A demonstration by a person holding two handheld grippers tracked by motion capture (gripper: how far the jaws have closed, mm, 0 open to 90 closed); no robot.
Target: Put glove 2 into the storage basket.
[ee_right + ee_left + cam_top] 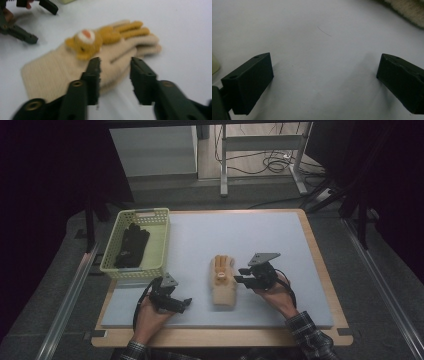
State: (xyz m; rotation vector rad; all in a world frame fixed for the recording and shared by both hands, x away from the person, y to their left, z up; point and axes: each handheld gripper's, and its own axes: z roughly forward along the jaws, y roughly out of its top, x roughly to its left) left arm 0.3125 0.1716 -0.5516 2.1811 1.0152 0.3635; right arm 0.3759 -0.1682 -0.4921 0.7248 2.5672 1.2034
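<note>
Right gripper (113,75) jaws part-spread, hovering at beige glove's (75,67) edge (contact unclear, view blurred). Left gripper (324,75) jaws spread wide over bare mat (317,50); glove cut off at far corner.

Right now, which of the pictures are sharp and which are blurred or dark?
High view: dim, dark at the sides, the grey mat evenly lit. Left gripper view: fairly sharp, soft shadows beside the jaws. Right gripper view: blurred, the beige glove and right gripper smeared at the edges.
</note>
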